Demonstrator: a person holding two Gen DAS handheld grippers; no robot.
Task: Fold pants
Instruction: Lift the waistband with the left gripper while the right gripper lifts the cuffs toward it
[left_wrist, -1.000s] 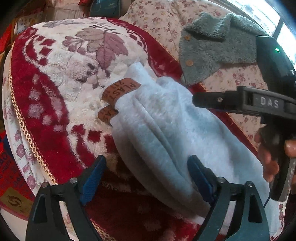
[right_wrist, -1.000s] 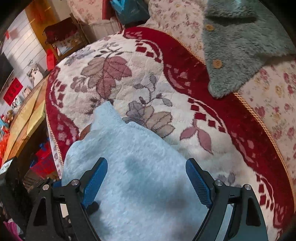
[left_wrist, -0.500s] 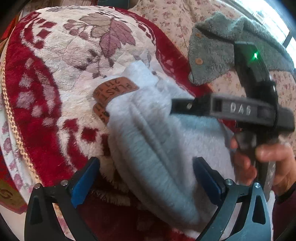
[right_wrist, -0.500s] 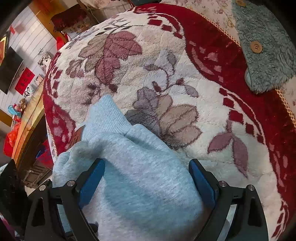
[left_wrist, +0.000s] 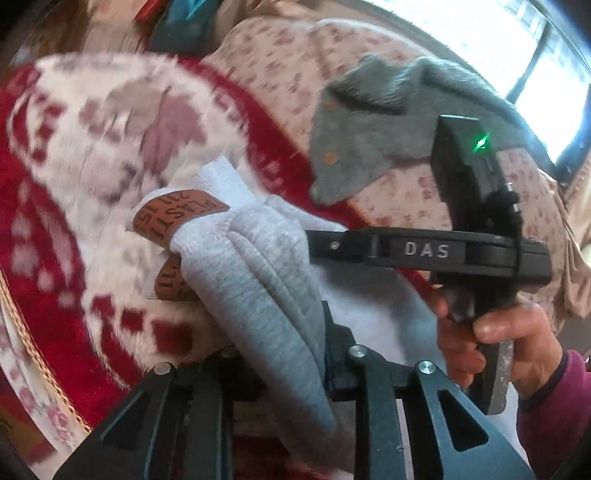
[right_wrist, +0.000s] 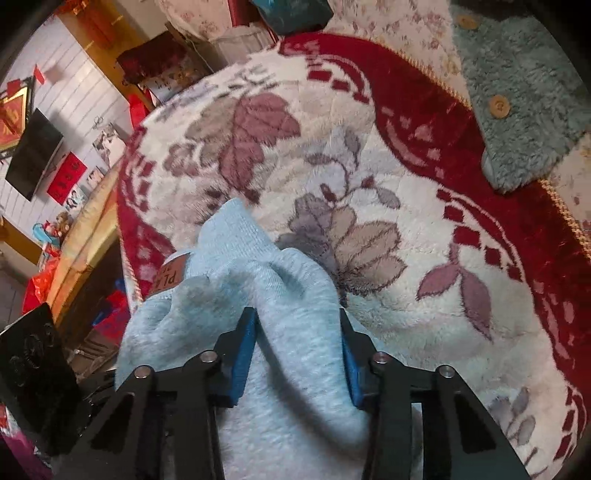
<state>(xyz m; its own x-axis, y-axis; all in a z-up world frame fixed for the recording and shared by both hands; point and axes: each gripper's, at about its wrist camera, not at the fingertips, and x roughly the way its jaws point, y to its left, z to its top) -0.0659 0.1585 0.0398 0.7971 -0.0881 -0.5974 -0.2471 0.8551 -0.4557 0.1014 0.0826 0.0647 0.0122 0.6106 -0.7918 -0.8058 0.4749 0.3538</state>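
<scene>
The light blue-grey fleece pants (left_wrist: 258, 280) lie bunched in thick folds on a red and cream floral blanket (left_wrist: 92, 155), with brown leather labels (left_wrist: 177, 218) at their far end. My left gripper (left_wrist: 284, 350) is shut on a fold of the pants. My right gripper (right_wrist: 297, 347) is shut on another fold of the pants (right_wrist: 295, 295). The right gripper's black body also shows in the left wrist view, held by a hand (left_wrist: 498, 343) just right of the pants.
A grey-green fuzzy garment with wooden buttons (left_wrist: 388, 122) lies on the floral sofa cover (left_wrist: 295, 66) beyond the blanket; it also shows in the right wrist view (right_wrist: 517, 92). The blanket's edge (right_wrist: 125, 236) drops off at the left toward a wooden table (right_wrist: 85, 229).
Both grippers were open around the pants and have closed on folds of the fabric. The fabric is now pinched and bunched higher.
</scene>
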